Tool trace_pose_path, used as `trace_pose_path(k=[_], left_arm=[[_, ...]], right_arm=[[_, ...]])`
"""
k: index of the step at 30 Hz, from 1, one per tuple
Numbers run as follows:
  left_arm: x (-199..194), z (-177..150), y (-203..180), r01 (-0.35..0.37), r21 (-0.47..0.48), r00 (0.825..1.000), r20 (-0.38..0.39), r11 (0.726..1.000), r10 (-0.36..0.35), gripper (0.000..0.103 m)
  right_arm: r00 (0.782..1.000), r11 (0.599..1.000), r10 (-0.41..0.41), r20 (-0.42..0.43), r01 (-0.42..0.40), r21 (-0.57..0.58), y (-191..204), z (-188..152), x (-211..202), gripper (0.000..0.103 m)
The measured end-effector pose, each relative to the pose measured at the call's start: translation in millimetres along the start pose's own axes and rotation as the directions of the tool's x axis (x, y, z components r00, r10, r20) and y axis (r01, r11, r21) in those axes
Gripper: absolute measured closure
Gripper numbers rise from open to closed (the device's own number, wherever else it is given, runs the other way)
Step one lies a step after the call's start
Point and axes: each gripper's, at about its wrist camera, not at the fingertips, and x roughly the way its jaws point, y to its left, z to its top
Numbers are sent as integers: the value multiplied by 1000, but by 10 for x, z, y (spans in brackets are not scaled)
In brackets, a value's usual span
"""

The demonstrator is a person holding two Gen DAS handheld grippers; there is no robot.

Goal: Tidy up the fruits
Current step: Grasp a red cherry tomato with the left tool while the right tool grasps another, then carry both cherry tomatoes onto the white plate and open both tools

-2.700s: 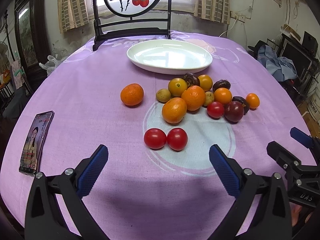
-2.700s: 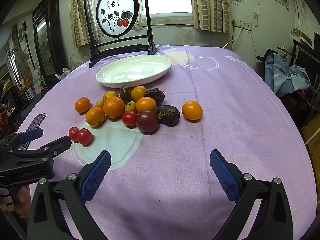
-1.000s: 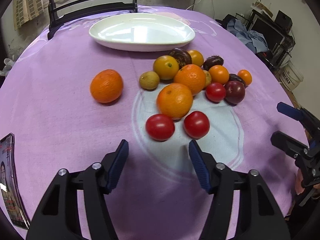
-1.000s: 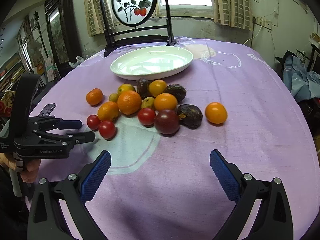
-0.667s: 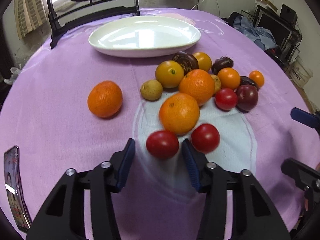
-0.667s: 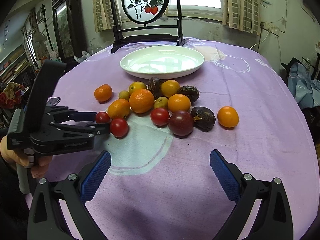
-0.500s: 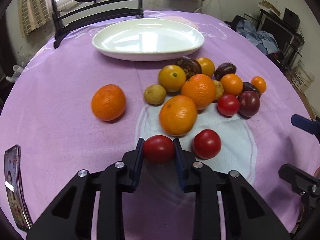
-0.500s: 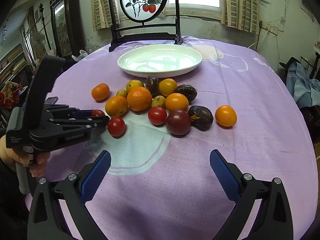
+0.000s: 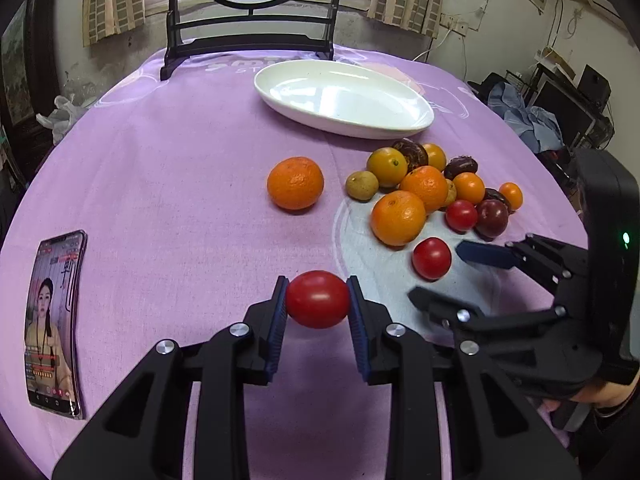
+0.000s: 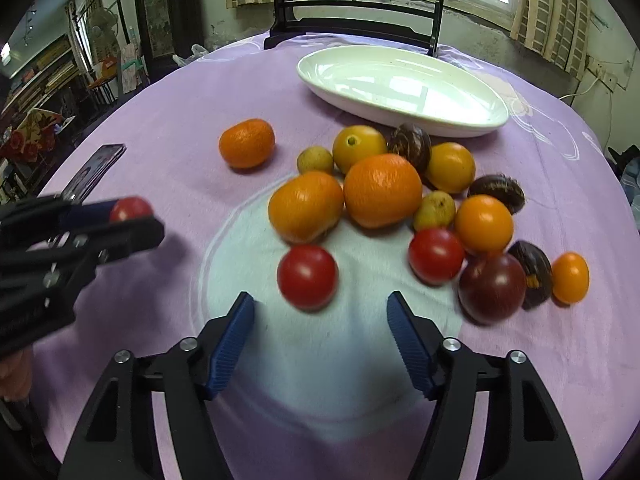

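The left gripper (image 9: pixel 317 300) jaws clench a small red tomato (image 9: pixel 317 299); the right gripper (image 10: pixel 320 322), jaws released, should straddle the second red tomato (image 10: pixel 307 277) squarely before gently closing.

The left gripper (image 9: pixel 317 306), wide apart before, now clamps one red tomato (image 9: pixel 317 299) and holds it above the cloth. The right gripper (image 10: pixel 320 334) has narrowed and closed in on the second tomato (image 10: pixel 307 277), just ahead of its pads.

— What covers the table (image 9: pixel 180 168)?
— A purple cloth, with a white dish (image 9: pixel 344 98) near the far edge and a screen stand (image 9: pixel 248 36) behind.
— And the near left?
— A phone (image 9: pixel 54 320); fruit pile (image 9: pixel 428 196) centre-right.
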Motion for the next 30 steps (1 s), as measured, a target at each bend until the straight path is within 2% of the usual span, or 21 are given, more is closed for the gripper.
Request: trace_pose_path(k=[3, 4, 5, 9, 12, 15, 19, 21, 23, 25, 30], left_arm=[[-11, -21, 22, -1, -10, 1000, -2, 1000, 1, 75], [-17, -29, 26, -1, -13, 1000, -3, 1000, 1, 75], [-23, -35, 26, -3, -14, 1000, -4, 1000, 3, 75], [-68, -33, -7, -12, -3, 1000, -3, 1000, 12, 75], [-109, 88, -45, -12, 20, 1000, 5, 1000, 12, 75], [-151, 472, -147, -16, 45, 999, 52, 999, 14, 75], [39, 1113, -335, -44, 63, 995, 89, 997, 38, 75], [288, 1416, -420, -78, 69, 994, 76, 995, 73, 75], [599, 1678, -430, -101, 38, 995, 29, 994, 100, 75], [853, 1888, -402, -113, 3, 994, 5, 994, 113, 75], [1338, 2120, -376, -157, 15, 986, -58, 988, 157, 73]], right_arm=[[1000, 1000, -19, 11, 19, 5, 30, 79, 51, 52], [1000, 1000, -10, 16, 10, 8, 32, 92, 48, 68], [1000, 1000, 0, 23, 0, 14, 27, 98, 44, 74], [999, 999, 9, 46, -11, 42, -47, 46, -71, 74], [994, 996, 42, 103, -50, 77, -207, -3, -338, 74], [980, 992, 48, 192, -69, 102, -453, 87, -661, 74], [965, 993, -10, 261, -21, 116, -778, 496, -814, 74], [966, 994, -28, 259, -1, 111, -900, 773, -684, 74], [972, 993, -54, 228, 28, 115, -993, 1015, -443, 74], [981, 993, -41, 189, 19, 114, -1070, 1194, -199, 74], [994, 993, -36, 100, 24, 114, -1127, 1412, 291, 72]])
